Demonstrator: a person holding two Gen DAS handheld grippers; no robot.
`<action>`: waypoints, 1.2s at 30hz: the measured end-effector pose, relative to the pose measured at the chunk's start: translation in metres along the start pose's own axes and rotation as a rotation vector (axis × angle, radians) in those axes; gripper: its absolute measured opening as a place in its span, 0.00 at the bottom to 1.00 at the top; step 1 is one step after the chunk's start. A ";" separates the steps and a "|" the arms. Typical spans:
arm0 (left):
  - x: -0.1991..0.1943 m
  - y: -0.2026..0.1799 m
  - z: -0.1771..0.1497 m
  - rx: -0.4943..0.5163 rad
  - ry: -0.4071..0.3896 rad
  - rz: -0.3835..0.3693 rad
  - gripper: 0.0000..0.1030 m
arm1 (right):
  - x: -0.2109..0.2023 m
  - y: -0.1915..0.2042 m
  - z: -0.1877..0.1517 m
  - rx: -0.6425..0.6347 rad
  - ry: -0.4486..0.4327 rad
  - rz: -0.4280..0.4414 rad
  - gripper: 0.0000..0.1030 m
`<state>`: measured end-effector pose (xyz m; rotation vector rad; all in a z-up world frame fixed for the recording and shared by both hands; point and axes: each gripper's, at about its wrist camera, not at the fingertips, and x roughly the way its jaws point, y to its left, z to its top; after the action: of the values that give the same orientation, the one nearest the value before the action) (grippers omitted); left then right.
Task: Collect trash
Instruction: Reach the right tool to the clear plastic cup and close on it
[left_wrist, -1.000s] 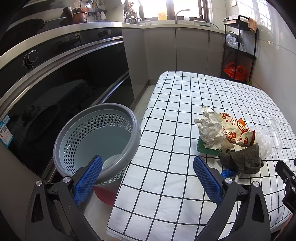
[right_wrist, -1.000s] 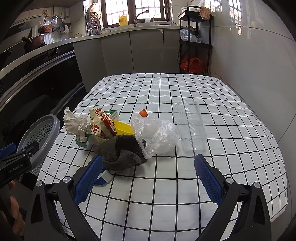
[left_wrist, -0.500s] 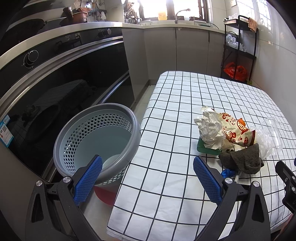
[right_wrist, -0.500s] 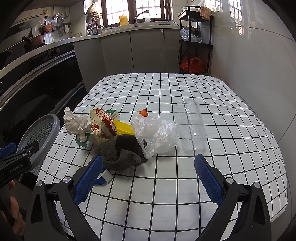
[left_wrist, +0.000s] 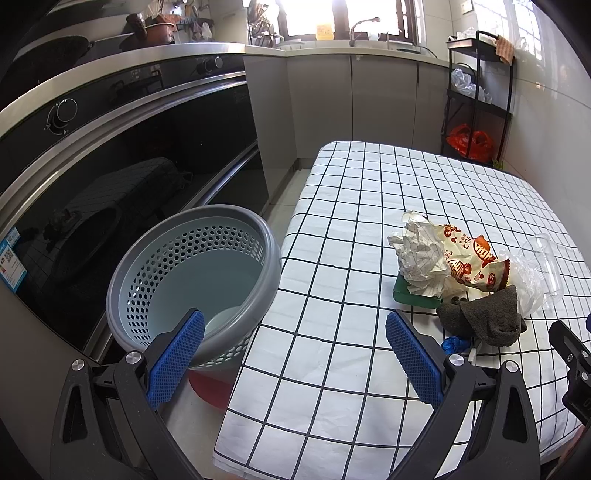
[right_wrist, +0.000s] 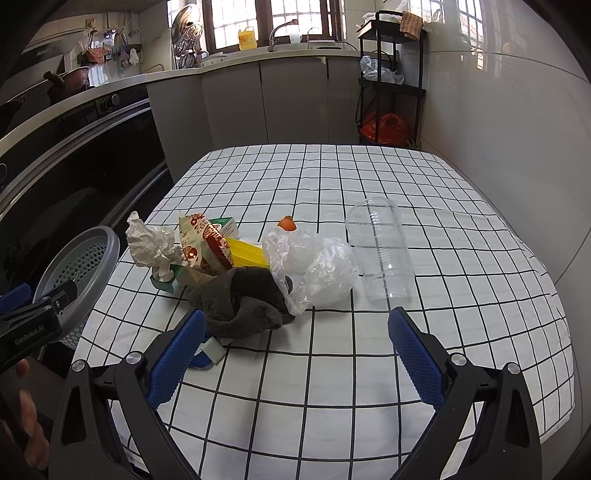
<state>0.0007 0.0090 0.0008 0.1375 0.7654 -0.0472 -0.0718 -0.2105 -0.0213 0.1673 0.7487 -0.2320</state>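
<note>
So both tongs are spread wide with nothing between the blue pads. The left tongs (left_wrist: 294, 349) hang over the near left corner of the surface (left_wrist: 369, 184), which has a white cloth with a black grid on it, and 1 pad sits in front of the grey perforated basket (left_wrist: 273, 258) that stands on the floor right against the surface's left edge. The basket looks pretty much bare inside, just a pale bottom showing. The right tongs (right_wrist: 296, 349) hover above the near part of the surface, pointing at the trash pile, not touching any of it. The pile is bunched up left of the middle: a crumpled paper ball (right_wrist: 151, 243) at the far left, a snack wrapper (right_wrist: 201, 243) leaning on it, a green and white carton (right_wrist: 225, 225) behind that, something yellow (right_wrist: 247, 254) tucked under, and a dark grey rag (right_wrist: 243, 299) slumped in front. A crinkled clear plastic bag (right_wrist: 317, 273) touches the rag on its right, with a small orange bit (right_wrist: 287, 223) just behind it. A clear plastic cup (right_wrist: 382, 251) lies on its side just beside the bag. There's also a small blue and white scrap (right_wrist: 208, 354) near the rag, right by the right tongs' left pad. A hand (right_wrist: 31, 421) shows at the lower left of the right view.
</note>
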 end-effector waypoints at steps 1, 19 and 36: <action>0.000 0.000 0.000 0.000 0.002 0.000 0.94 | 0.000 -0.001 0.000 0.000 0.000 0.000 0.92; 0.013 -0.011 -0.007 -0.009 0.024 -0.026 0.94 | 0.002 -0.065 -0.007 0.084 0.025 -0.035 0.92; 0.026 -0.033 -0.002 -0.002 0.012 -0.065 0.94 | 0.075 -0.108 0.048 0.116 0.149 -0.059 0.92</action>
<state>0.0150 -0.0235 -0.0224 0.1106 0.7822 -0.1076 -0.0161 -0.3361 -0.0463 0.2746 0.8894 -0.3216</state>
